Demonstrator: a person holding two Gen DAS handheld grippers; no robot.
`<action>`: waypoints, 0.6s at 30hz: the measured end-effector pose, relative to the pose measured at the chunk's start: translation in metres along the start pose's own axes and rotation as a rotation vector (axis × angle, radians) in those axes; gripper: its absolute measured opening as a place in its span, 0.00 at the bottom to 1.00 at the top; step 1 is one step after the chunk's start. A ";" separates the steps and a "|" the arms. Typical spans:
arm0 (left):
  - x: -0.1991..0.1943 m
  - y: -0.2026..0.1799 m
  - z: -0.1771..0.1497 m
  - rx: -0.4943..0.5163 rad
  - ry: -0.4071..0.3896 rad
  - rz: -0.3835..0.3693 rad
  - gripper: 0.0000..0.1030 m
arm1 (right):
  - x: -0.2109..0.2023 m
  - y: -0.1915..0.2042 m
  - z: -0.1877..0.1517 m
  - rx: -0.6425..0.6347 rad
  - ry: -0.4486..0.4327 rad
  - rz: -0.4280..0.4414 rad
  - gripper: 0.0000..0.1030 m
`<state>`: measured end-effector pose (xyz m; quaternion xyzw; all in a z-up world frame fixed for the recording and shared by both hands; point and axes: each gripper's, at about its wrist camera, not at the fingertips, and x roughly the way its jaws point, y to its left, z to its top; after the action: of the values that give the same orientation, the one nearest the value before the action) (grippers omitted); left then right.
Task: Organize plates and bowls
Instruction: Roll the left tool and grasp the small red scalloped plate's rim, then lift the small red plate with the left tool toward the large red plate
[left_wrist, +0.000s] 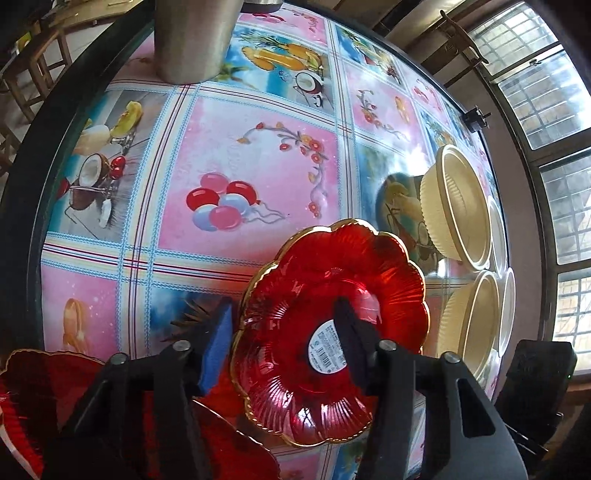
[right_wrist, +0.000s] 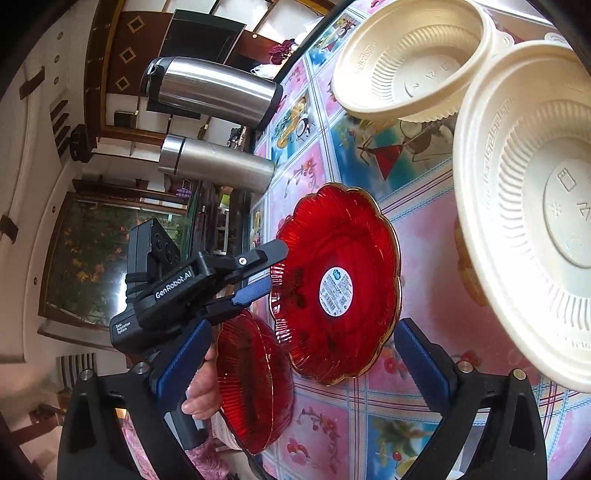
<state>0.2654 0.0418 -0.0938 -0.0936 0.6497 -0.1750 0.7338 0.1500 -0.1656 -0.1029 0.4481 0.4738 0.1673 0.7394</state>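
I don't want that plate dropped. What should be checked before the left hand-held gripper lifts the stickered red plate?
1. Left hand-held gripper straddles the rim of the red plate: ok.
2. Its pads press firmly on that rim: cannot tell.
3. Right hand-held gripper open and empty: ok.
4. Other red plates free of the stickered one: cannot tell.
5. Cream bowls stand apart from the plate: ok.
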 end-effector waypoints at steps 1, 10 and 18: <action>0.000 0.003 0.000 -0.007 0.001 0.004 0.36 | 0.001 -0.001 0.001 0.002 -0.002 -0.006 0.94; 0.011 -0.013 -0.007 0.067 0.035 0.020 0.08 | 0.006 -0.010 0.002 0.017 0.005 0.015 0.59; 0.011 -0.015 -0.005 0.061 0.029 0.033 0.08 | 0.010 -0.010 0.003 0.026 0.020 0.014 0.51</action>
<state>0.2592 0.0237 -0.0992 -0.0577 0.6563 -0.1840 0.7295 0.1561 -0.1661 -0.1165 0.4593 0.4801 0.1708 0.7275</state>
